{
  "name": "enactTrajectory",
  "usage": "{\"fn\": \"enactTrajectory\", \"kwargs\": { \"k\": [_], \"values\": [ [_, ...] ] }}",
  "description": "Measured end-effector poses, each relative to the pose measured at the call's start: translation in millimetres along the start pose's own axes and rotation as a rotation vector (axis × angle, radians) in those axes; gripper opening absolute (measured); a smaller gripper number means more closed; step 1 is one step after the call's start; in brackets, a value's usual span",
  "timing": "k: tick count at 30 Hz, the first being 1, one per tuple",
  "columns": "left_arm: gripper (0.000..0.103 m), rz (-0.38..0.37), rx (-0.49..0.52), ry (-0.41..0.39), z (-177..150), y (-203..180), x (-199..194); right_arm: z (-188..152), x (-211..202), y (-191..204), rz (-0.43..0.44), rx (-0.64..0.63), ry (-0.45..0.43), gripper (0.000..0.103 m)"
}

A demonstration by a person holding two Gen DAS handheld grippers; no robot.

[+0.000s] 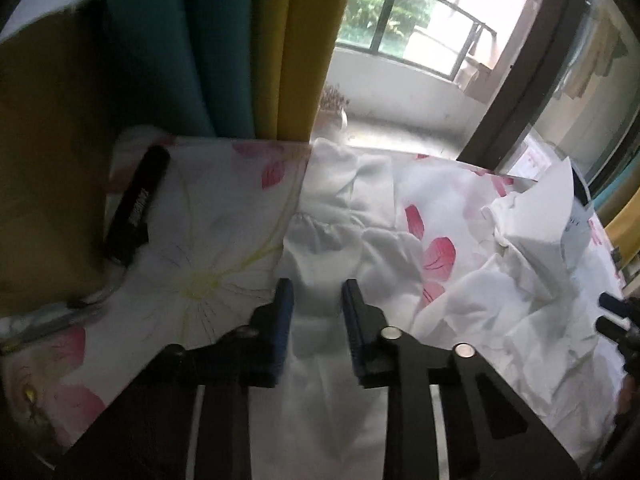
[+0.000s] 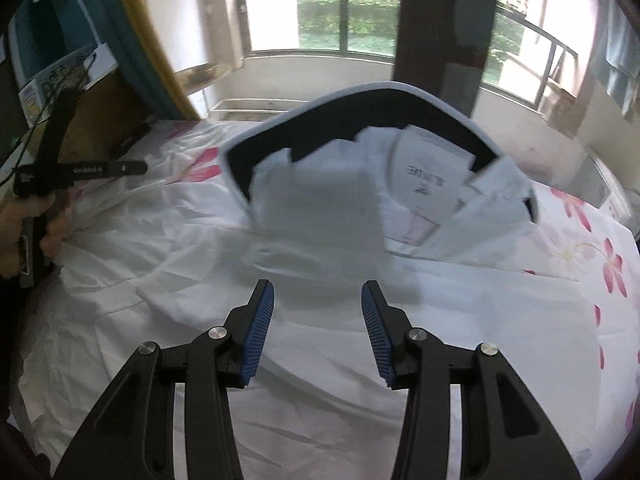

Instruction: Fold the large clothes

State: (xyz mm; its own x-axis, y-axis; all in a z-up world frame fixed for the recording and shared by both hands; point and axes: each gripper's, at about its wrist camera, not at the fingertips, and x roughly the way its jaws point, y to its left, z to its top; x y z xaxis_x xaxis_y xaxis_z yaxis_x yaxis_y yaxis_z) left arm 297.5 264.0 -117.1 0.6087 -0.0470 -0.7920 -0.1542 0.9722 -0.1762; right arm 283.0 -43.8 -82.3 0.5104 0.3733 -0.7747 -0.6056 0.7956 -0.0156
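The right tool [image 2: 317,328] is wide open and holds nothing; its two blue pads stand well apart above the body of the white shirt [image 2: 280,280]. The left tool [image 1: 317,328] is also open, with a clear gap between its blue pads, and a strip of the white cloth runs under this gap. I cannot tell if the pads touch the cloth.

The shirt lies spread and wrinkled on a bed with a floral sheet [image 2: 592,264], white with pink petals. In the right wrist view its collar [image 2: 360,120], dark on the inside, stands up near the far end of the shirt, and a white label with print shows inside it.

On the left edge of the right view, the left hand [image 2: 24,224] grips the handle of the left tool beside the cloth. A black object [image 1: 138,208] lies on the sheet near teal and yellow curtains [image 1: 240,40]. Behind the bed is a window with a railing [image 2: 320,16].
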Motion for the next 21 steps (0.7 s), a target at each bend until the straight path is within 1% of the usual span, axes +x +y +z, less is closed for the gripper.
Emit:
{"fn": "enactTrajectory", "kwargs": {
  "k": [1, 4, 6, 8, 15, 21],
  "values": [
    [0.006, -0.007, 0.008, 0.009, -1, -1, 1, -3, -2, -4, -0.005, 0.006, -0.001, 0.045],
    [0.001, -0.019, 0.025, 0.016, -3, -6, 1, -9, -5, -13, -0.016, 0.026, 0.003, 0.045],
    [0.001, -0.023, 0.018, 0.002, -4, -7, -3, -11, -7, -16, -0.019, 0.037, 0.006, 0.045],
    [0.001, -0.019, 0.014, -0.03, -4, -9, -13, -15, -13, -20, -0.019, 0.044, 0.006, 0.045],
    [0.0, -0.01, 0.017, -0.183, 6, -24, -70, -29, -40, -27, -0.028, 0.056, -0.037, 0.045],
    [0.0, -0.018, 0.032, -0.281, 13, -49, -115, -43, -64, -40, -0.032, 0.082, -0.068, 0.045]
  ]
}}
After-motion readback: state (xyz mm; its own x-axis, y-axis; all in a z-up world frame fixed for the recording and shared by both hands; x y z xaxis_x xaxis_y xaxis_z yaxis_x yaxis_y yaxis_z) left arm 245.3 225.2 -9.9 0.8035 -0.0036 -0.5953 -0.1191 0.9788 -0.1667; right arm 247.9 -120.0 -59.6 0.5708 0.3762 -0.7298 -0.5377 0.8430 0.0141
